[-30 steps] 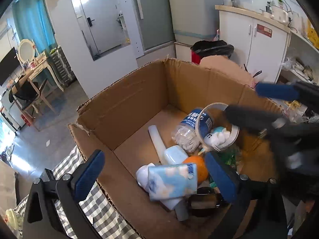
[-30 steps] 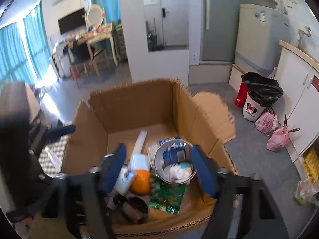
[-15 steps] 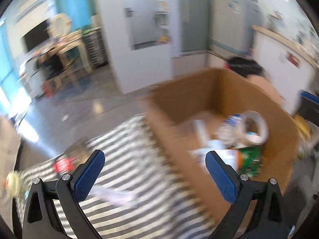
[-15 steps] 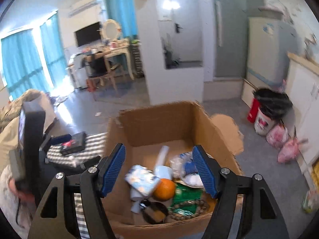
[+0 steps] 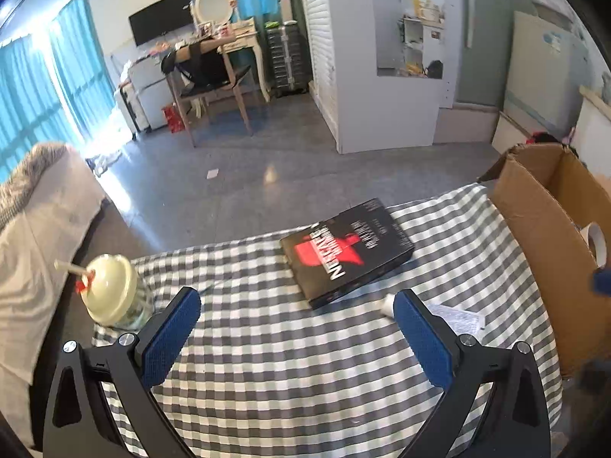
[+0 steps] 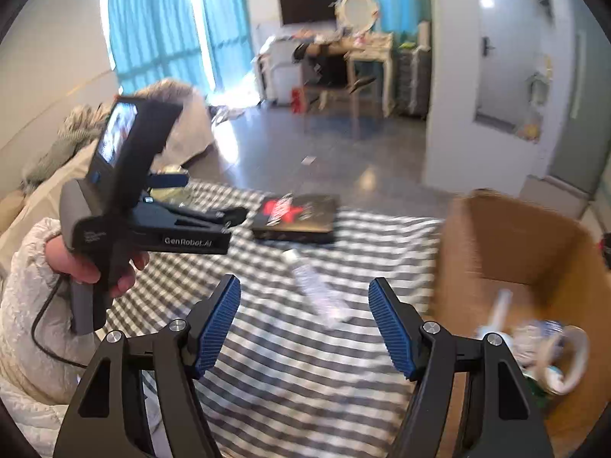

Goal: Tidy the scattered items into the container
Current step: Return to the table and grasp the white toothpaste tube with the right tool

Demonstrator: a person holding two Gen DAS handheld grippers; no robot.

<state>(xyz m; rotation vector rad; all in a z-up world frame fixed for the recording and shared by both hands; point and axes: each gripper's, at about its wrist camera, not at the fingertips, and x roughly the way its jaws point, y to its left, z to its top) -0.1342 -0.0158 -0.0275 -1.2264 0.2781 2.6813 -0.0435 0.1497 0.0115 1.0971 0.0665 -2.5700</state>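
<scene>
Tube (image 6: 319, 292), soft, light, slippery; beside book (image 5: 347, 252); pinch mid-body; left gripper (image 5: 296, 334) and right gripper (image 6: 304, 326) wide, empty

Grey floor (image 5: 290, 160) lit by bright glare from windows behind teal curtains (image 5: 46, 87). Black TV (image 5: 160, 17) mounted on white wall; oval mirror (image 5: 212, 2) set on cream dressing table (image 5: 240, 38), wooden chair (image 5: 208, 76) drawn up beside it. White louvred partition (image 5: 324, 49) seen at centre. Beige bedding (image 5: 34, 221) spread at left. White fridge (image 5: 550, 72) placed at right.
</scene>
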